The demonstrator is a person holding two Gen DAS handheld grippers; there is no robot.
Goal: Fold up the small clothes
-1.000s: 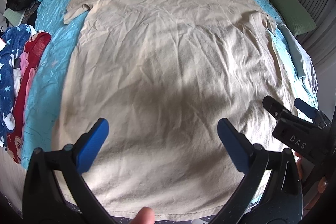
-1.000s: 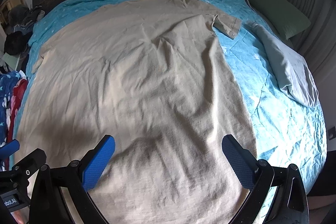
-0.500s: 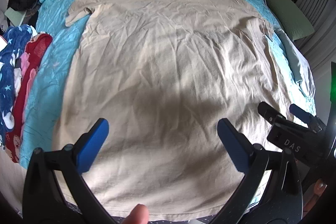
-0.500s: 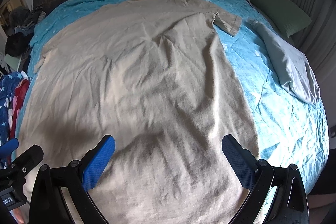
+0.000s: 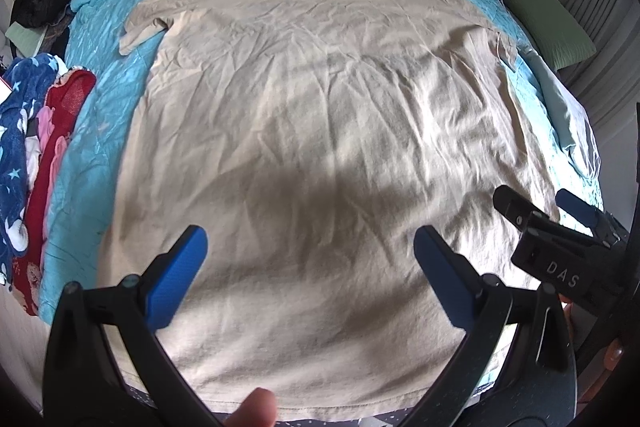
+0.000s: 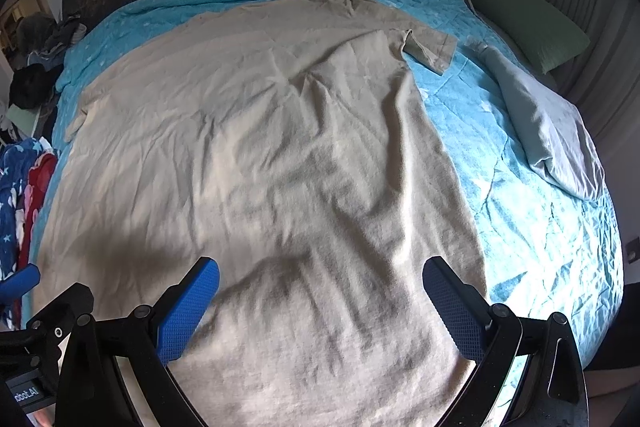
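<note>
Both claws have drawn back slightly since the earlier frames; more blanket (image 5: 100,131) now shows. Shirt (image 5: 320,131) lies flat, wrinkled, spread on the bed. Left claw (image 5: 308,275) gapes wide, empty, above the hem. Right claw (image 6: 320,307) likewise wide, empty.

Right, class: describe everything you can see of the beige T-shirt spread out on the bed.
The beige T-shirt is a soft, creased, cotton-looking garment lying flat and unfolded on the turquoise star-print cover. Both short sleeves stick out sideways, the collar end lies far from the cameras and the stitched hem nearest. Shadows fall across its lower half. Both grippers are open above it, gripping nothing.
</note>
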